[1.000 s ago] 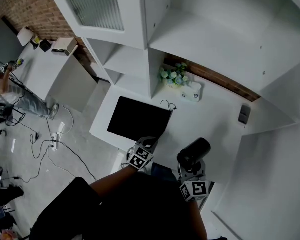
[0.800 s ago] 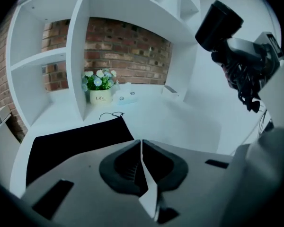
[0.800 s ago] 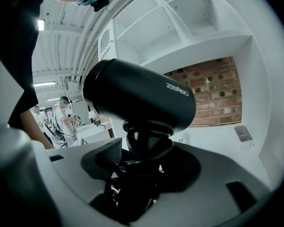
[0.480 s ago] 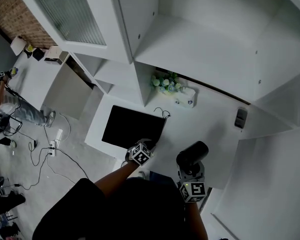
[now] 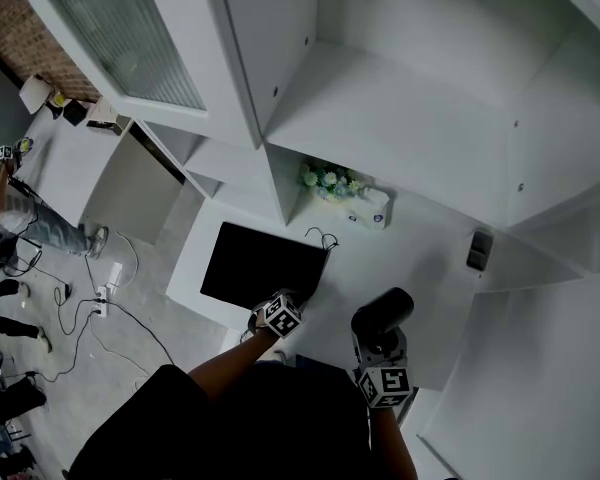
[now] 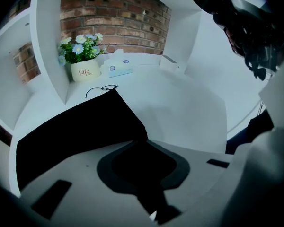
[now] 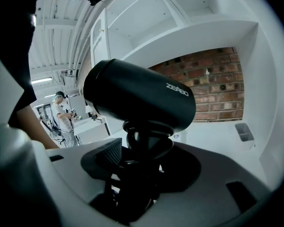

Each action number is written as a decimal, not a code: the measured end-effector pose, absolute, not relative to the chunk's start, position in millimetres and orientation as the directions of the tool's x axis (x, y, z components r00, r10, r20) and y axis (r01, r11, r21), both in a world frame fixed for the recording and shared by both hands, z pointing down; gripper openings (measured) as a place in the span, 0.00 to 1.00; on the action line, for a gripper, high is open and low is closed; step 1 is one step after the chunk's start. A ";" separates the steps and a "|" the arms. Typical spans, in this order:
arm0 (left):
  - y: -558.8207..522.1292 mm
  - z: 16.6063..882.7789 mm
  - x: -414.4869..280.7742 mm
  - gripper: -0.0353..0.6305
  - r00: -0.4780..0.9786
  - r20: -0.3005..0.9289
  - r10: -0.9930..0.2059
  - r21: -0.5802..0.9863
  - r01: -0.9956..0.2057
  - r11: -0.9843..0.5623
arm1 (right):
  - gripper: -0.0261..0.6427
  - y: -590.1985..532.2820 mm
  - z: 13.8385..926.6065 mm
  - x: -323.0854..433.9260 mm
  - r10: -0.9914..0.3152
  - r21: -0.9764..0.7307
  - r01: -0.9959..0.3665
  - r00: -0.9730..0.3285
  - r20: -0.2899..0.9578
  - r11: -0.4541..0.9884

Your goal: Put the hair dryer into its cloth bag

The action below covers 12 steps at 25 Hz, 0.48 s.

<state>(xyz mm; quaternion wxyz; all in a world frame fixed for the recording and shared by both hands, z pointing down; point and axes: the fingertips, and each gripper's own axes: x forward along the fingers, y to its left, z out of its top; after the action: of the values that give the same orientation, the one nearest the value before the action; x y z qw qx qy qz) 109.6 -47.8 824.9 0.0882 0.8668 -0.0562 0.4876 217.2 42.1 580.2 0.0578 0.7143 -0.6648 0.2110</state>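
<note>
"Left gripper first: what has it got?"

"Its jaws stand a narrow way apart and have just been closing. The near corner of the black cloth bag runs in between them. It is black on dark there, so I cannot make out whether the pads pinch it."

"And the bag itself?"

"Flat on the white counter, in front of the flower pot and the tissue box. Its drawstring trails off the far corner. In the head view, part of the counter's near edge disappears under the person's forearm."

"Right gripper?"

"Closed on the handle of the hair dryer, which stands upright with its barrel above the jaws. The lower handle is lost in shadow between them."

"Where is the dryer relative to the bag?"

"To the bag's right and apart from it. A dark shape at the top right of the left gripper view is cut off and too blurred to name."
</note>
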 end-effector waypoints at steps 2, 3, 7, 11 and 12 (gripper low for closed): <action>-52.5 817.7 107.4 0.12 0.538 0.843 -0.031 0.101 -0.215 -0.971 | 0.42 39.1 582.3 216.4 -0.924 -0.199 -0.974 0.021 0.381 -0.104; -54.1 813.0 106.2 0.11 0.549 0.835 -0.039 0.108 -0.231 -0.967 | 0.42 37.1 583.8 215.6 -0.924 -0.198 -0.975 0.017 0.382 -0.100; -56.0 800.4 101.2 0.11 0.602 0.798 -0.042 0.174 -0.296 -0.939 | 0.42 26.5 587.8 208.9 -0.919 -0.188 -0.980 -0.013 0.393 -0.066; -51.6 786.6 96.3 0.11 0.656 0.754 -0.014 0.268 -0.328 -0.906 | 0.42 28.4 589.3 197.1 -0.914 -0.181 -0.982 -0.025 0.404 -0.053; -50.5 784.2 94.9 0.11 0.669 0.743 -0.006 0.289 -0.329 -0.899 | 0.42 30.8 589.9 193.2 -0.913 -0.185 -0.981 -0.022 0.407 -0.059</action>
<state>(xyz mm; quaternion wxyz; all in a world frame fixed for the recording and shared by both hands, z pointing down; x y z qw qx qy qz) 94.9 -50.5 784.2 0.2041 0.8904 -0.0943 0.3958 193.2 30.8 589.9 0.0784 0.6949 -0.6815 0.2158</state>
